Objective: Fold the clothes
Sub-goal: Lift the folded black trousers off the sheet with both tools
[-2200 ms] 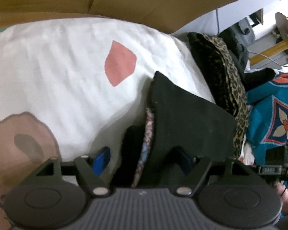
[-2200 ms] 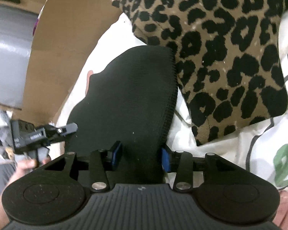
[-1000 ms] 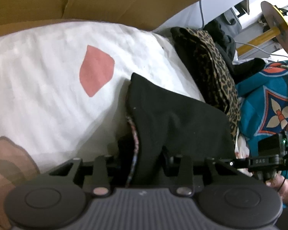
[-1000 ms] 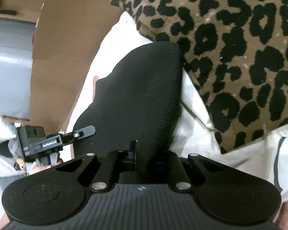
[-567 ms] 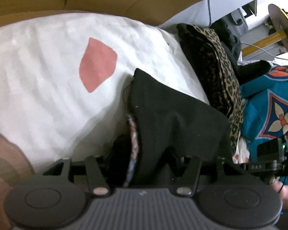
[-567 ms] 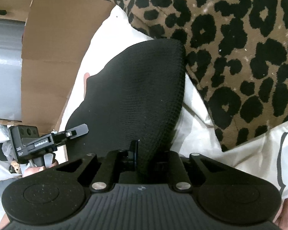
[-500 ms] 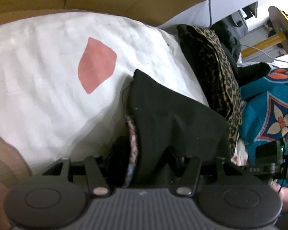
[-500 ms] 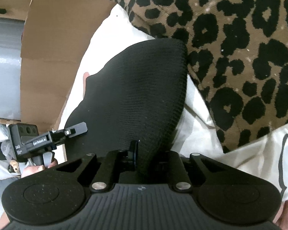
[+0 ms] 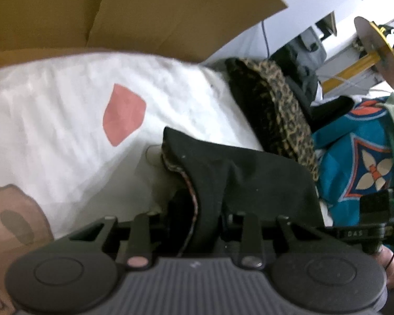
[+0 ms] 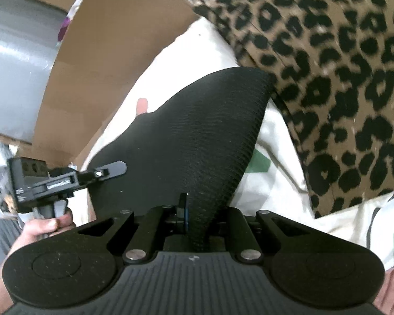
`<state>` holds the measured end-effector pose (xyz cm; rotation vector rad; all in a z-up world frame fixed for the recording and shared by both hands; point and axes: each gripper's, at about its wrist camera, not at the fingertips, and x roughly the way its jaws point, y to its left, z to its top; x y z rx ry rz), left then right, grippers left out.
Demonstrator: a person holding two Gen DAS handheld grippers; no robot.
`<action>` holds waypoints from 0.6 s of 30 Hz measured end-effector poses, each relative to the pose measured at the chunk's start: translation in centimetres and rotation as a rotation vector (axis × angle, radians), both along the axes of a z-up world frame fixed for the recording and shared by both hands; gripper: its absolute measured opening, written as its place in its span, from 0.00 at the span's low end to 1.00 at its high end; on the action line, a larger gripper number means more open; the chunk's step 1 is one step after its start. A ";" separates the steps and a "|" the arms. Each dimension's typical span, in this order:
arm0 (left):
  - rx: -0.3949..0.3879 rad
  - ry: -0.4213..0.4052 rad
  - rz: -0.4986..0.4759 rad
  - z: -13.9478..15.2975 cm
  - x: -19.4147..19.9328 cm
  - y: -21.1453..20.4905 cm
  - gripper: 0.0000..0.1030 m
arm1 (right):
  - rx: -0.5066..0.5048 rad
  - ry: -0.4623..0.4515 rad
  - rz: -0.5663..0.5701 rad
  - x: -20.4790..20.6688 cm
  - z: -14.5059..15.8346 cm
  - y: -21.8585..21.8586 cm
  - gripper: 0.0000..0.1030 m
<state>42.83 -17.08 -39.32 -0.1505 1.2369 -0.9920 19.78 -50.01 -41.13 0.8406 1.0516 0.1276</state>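
Our left gripper [image 9: 194,223] is closing on one near corner of the black garment [image 9: 239,178], which lies on the white bedsheet [image 9: 65,120] beside the leopard-print cloth [image 10: 341,78]. Our right gripper [image 10: 197,218] is clamped on the other corner. It looks folded once at least; more folds probably remain. Its long axis seems to run away from us, toward the leopard-print cloth.

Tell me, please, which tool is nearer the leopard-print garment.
Right. The right tool, closing on the black garment, sits beside the leopard-print garment; the left tool, also closing on the black one, lies farther off.
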 end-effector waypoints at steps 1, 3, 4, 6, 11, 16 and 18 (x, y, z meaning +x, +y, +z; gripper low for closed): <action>-0.002 -0.009 0.009 0.4 -0.2 0.2 0.32 | -0.012 -0.007 0.007 0.1 0.5 0.0 0.07; -0.009 -0.019 0.032 1.1 -0.6 0.5 0.32 | -0.035 -0.022 0.021 0.3 1.5 0.1 0.07; -0.014 -0.020 0.046 1.5 -0.7 0.7 0.32 | -0.044 -0.029 0.027 0.4 1.9 0.1 0.07; -0.025 -0.035 0.064 2.3 -0.9 1.0 0.32 | -0.063 -0.042 0.039 0.6 2.8 0.1 0.07; -0.046 -0.070 0.115 4.4 -1.6 1.6 0.32 | -0.117 -0.085 0.071 1.6 4.9 0.4 0.07; -0.018 -0.082 0.159 6.1 -1.8 2.2 0.32 | -0.144 -0.128 0.118 3.1 6.8 2.0 0.07; -0.004 -0.096 0.171 7.1 -2.1 2.4 0.32 | -0.162 -0.151 0.142 3.4 7.7 2.6 0.07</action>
